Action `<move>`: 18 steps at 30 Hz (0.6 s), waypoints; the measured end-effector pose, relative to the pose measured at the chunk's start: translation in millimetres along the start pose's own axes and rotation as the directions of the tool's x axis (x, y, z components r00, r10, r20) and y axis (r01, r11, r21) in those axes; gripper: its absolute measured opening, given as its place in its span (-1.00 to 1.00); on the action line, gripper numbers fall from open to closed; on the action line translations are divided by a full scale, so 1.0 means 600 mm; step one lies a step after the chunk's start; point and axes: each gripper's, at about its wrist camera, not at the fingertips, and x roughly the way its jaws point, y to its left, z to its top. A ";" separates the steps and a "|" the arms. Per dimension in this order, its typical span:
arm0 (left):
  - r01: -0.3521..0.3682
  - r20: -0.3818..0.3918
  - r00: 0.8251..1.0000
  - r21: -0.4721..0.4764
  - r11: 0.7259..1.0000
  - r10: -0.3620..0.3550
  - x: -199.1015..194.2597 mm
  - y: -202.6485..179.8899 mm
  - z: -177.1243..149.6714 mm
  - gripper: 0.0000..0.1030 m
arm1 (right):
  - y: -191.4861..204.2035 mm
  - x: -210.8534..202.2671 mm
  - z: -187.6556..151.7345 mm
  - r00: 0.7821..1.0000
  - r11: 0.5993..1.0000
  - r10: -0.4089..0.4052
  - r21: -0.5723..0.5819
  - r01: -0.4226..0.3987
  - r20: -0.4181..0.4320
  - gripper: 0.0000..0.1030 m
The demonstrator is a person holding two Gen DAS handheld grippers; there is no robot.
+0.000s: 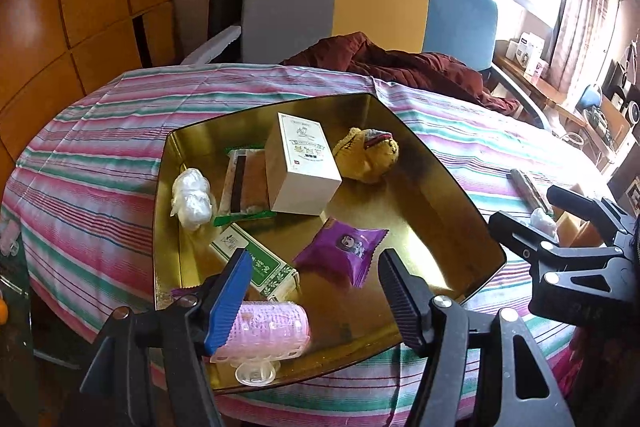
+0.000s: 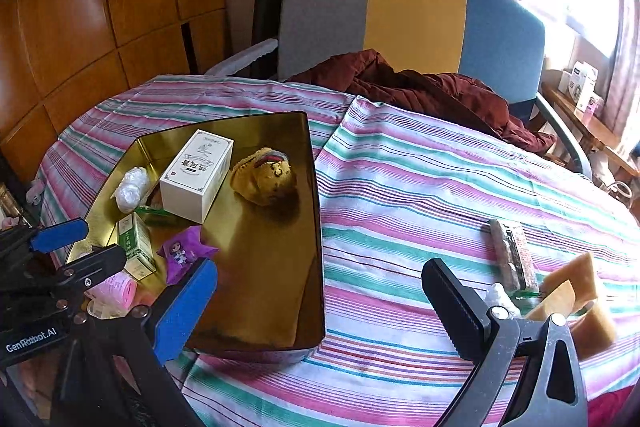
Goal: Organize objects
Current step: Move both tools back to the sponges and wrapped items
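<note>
A gold tray (image 1: 404, 215) (image 2: 260, 267) on the striped cloth holds a white box (image 1: 300, 167), a yellow knitted toy (image 1: 368, 155), a purple packet (image 1: 340, 251), a green-white box (image 1: 256, 259), a white plastic wad (image 1: 192, 199) and a wrapped bar (image 1: 246, 183). A pink hair roller (image 1: 268, 331) (image 2: 116, 289) lies at the tray's near edge against the blue pad of my left gripper (image 1: 316, 303) (image 2: 80, 249), whose jaws stand apart. My right gripper (image 2: 320, 307) (image 1: 548, 215) hangs open over the cloth, right of the tray, holding nothing.
On the cloth at right lie a wrapped bar (image 2: 512, 255), yellow sponge blocks (image 2: 572, 291) and a small white piece (image 2: 498, 295). A maroon jacket (image 2: 420, 87) drapes over the far table edge before a grey, yellow and blue chair (image 2: 416, 19). Wooden cabinets (image 2: 100, 7) stand at left.
</note>
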 end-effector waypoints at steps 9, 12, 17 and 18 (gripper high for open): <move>0.014 -0.024 1.000 0.036 0.999 -0.013 0.010 -0.023 0.001 0.29 | -0.044 -0.001 -0.008 1.000 0.999 -0.026 0.035 0.026 -0.001 0.99; 0.013 -0.028 1.000 0.048 0.999 -0.011 0.012 -0.031 0.002 0.29 | -0.061 -0.001 -0.014 0.999 0.998 -0.046 0.042 0.046 -0.007 0.99; 0.012 -0.027 1.000 0.078 0.997 -0.010 0.011 -0.048 0.006 0.30 | -0.090 -0.007 -0.019 0.997 0.996 -0.071 0.061 0.071 -0.007 0.99; 0.012 -0.025 1.000 0.086 0.996 -0.010 0.010 -0.052 0.007 0.31 | -0.095 -0.008 -0.020 0.997 0.995 -0.075 0.062 0.076 -0.007 0.99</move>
